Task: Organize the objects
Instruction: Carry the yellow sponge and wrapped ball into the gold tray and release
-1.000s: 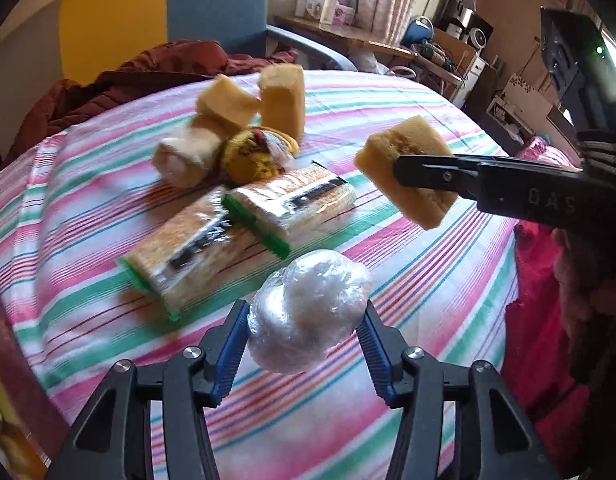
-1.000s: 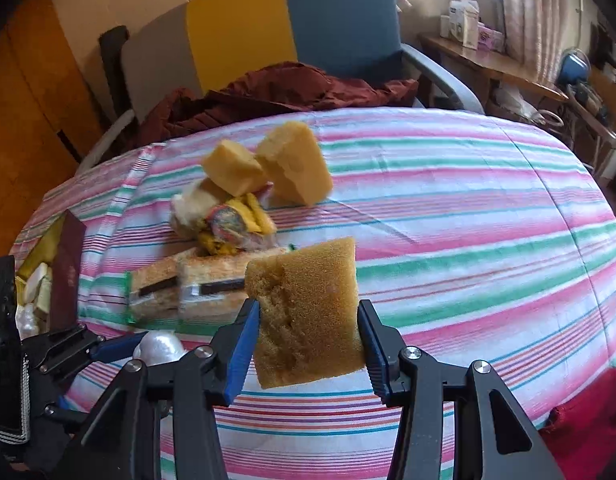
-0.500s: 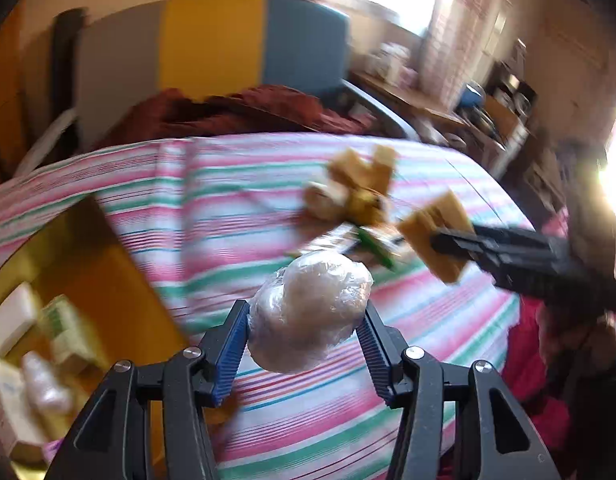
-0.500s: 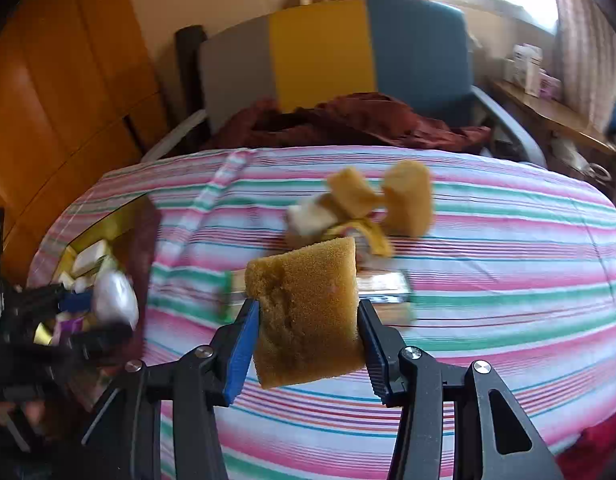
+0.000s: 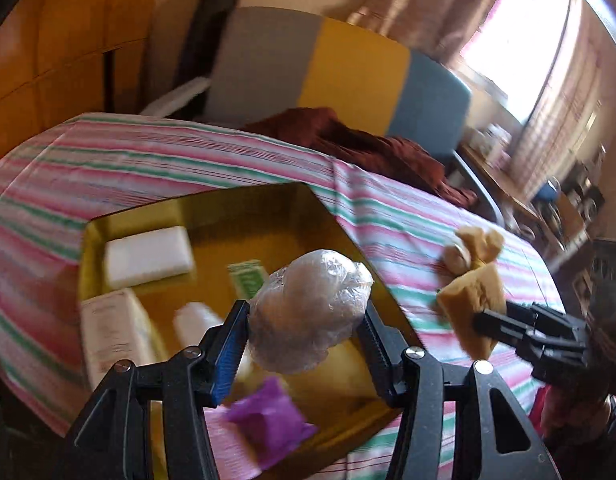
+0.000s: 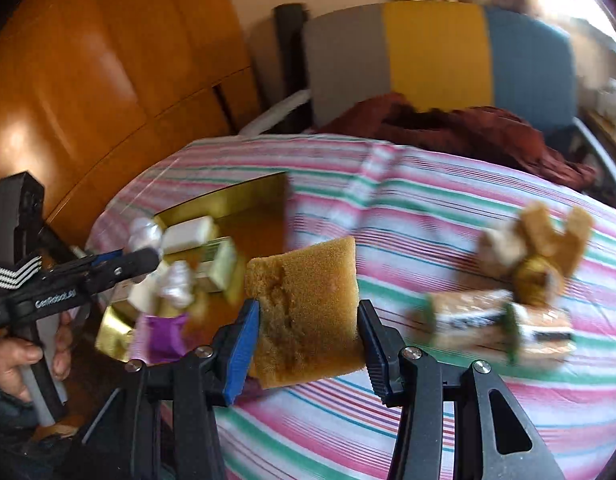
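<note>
Plastic-wrapped ball (image 5: 310,310) clamped in left gripper (image 5: 303,340) fingers, held in the air over the gold box (image 5: 243,208). Box holds a white block (image 5: 147,256) at 10 o'clock of the ball and a purple packet (image 5: 267,424) at 6. Sponge (image 6: 305,312) pinched in right gripper (image 6: 305,344) fingers above the striped tabletop (image 6: 428,216). Wrapped sandwiches (image 6: 500,324) and more sponge pieces (image 6: 540,236) lie at 3 o'clock of it. Edges motion-blurred.

Tricolour chair (image 6: 436,52) (red cloth (image 6: 460,128) draped)
</note>
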